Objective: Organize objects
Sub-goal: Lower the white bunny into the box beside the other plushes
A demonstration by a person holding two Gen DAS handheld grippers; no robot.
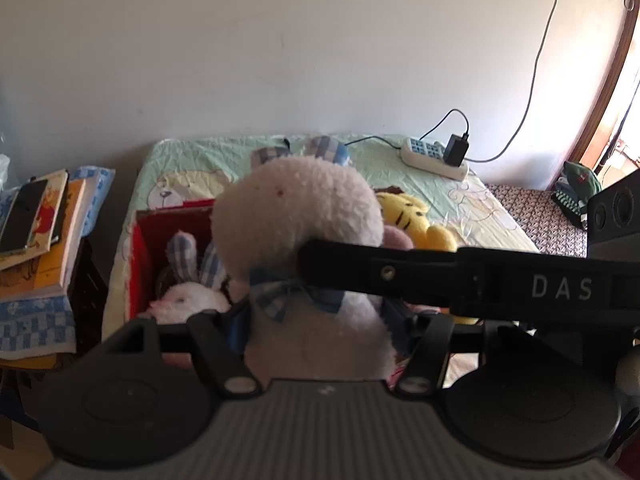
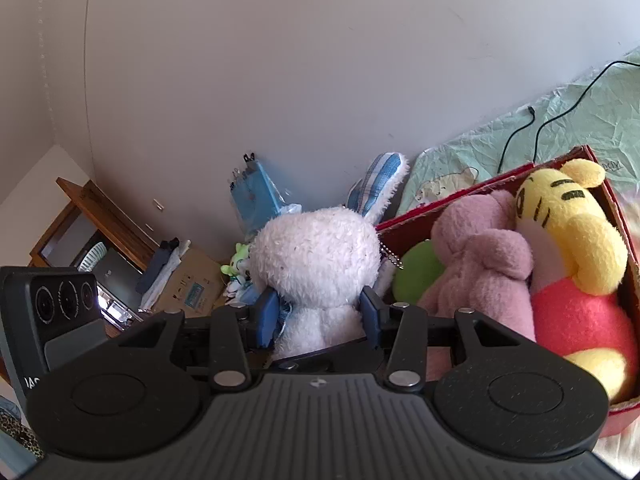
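Note:
A white plush rabbit point(image 1: 296, 208) with blue checked ears and a checked bow is held upright between both grippers. My left gripper point(image 1: 316, 320) is shut on its body. My right gripper point(image 2: 320, 316) is shut on the rabbit point(image 2: 316, 256) too, its blue pads point(image 2: 370, 312) pressing the body below the head; its arm crosses the left wrist view point(image 1: 460, 276). A red box point(image 2: 616, 208) on the bed holds a pink plush point(image 2: 480, 256), a yellow and red plush point(image 2: 572, 240) and a green toy point(image 2: 416, 272). In the left wrist view the box point(image 1: 140, 248) shows a second small white rabbit point(image 1: 188, 296).
The bed point(image 1: 380, 168) has a green cartoon sheet, with a power strip and charger point(image 1: 436, 156) at the back. Books and a phone point(image 1: 36, 220) are stacked at the left. A cardboard box point(image 2: 188, 280) and a wooden desk point(image 2: 100, 216) stand below, by the wall.

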